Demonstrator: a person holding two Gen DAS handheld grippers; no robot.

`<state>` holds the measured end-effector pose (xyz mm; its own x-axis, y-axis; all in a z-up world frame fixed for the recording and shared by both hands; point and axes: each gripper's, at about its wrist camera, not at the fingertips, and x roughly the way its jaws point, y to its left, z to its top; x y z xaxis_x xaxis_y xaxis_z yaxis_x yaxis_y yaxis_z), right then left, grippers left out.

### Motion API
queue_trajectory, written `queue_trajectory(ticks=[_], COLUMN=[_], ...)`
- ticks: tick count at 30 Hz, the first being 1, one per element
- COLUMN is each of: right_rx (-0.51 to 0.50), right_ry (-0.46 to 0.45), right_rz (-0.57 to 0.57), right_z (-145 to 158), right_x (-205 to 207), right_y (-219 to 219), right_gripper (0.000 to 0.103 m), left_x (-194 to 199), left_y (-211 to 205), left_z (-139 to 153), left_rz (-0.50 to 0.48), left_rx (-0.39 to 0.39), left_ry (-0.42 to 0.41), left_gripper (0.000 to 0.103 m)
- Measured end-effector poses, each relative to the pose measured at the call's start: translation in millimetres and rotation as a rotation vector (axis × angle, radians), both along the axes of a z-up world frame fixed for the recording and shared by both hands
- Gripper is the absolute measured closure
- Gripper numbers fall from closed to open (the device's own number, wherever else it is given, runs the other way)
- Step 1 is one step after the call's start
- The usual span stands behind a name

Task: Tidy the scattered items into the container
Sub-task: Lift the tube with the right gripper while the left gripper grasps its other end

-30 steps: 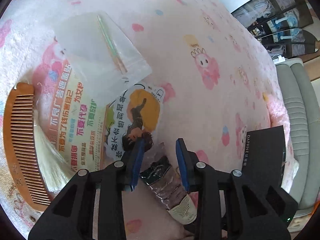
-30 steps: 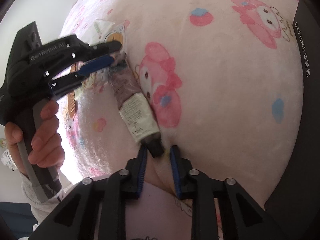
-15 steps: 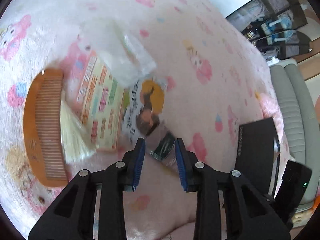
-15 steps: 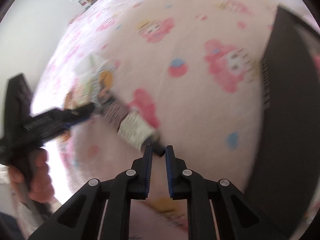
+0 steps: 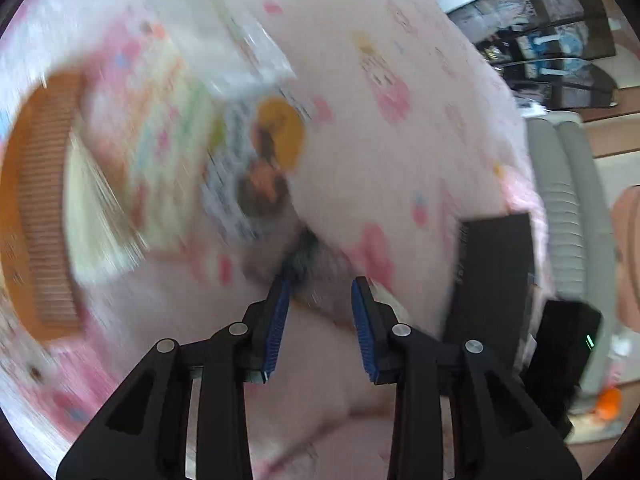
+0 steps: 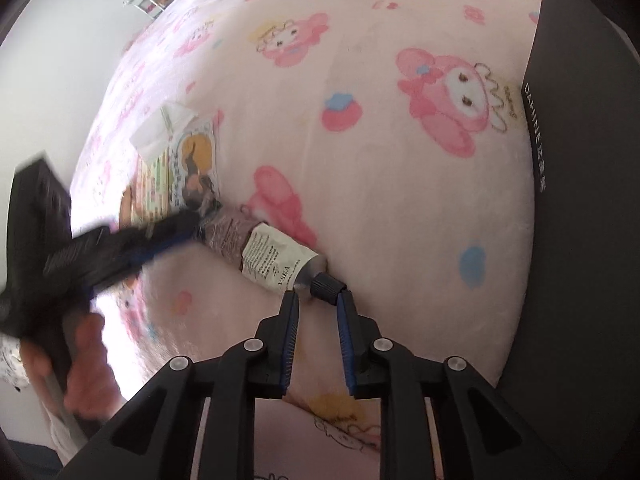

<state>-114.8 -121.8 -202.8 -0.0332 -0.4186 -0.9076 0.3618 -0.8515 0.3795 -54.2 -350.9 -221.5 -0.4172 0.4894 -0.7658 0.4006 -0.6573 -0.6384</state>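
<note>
A crumpled cream tube [image 6: 264, 254] with a black cap [image 6: 327, 287] lies on the pink blanket. My right gripper [image 6: 316, 300] is shut on the cap end of the tube. My left gripper [image 5: 320, 288] is open, with the tube's crimped end [image 5: 308, 264] blurred between its fingertips; it also shows in the right wrist view [image 6: 176, 232]. The black box [image 6: 580, 160] stands to the right and shows in the left wrist view [image 5: 492, 272] too.
A wooden comb [image 5: 36, 208], printed cards [image 5: 256, 160] and a clear packet [image 5: 224, 36] lie beyond the tube. A grey sofa [image 5: 568, 200] is past the blanket's edge. The left view is motion-blurred.
The right gripper has closed on the tube's cap and pulled back, showing more blanket. The left gripper has shifted along the tube toward its crimped end, moving fast.
</note>
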Motion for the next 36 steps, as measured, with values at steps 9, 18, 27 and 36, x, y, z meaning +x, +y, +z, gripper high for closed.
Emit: queue_trajectory(ticks=[9,18,27,36], right_rx=[0.005,0.027,0.018,0.078], right_ry=[0.026,0.001,0.063,0.143], right_rz=[-0.015,-0.019,0.038,-0.055], right_z=[4.7,-8.0,7.4,-1.1], right_x=[1.0,-8.6,-14.8,-29.7], right_y=[-6.3,-13.1,-26.6,-19.5], right_gripper=[0.082,0.077,0.073,0.056], left_x=[2.1,-25.3,27.2,19.9], left_y=[-18.2,-20.9,-10.6,-9.7], left_z=[17.0,-18.4,-0.7,-18.6], left_rz=[0.102,0.063,0.09,0.129], left_rx=[-0.166,-0.113,0.002,0.044], left_ry=[0.081,0.003,0.01,0.014], left_gripper=[0.07,0.071,0.07,0.058])
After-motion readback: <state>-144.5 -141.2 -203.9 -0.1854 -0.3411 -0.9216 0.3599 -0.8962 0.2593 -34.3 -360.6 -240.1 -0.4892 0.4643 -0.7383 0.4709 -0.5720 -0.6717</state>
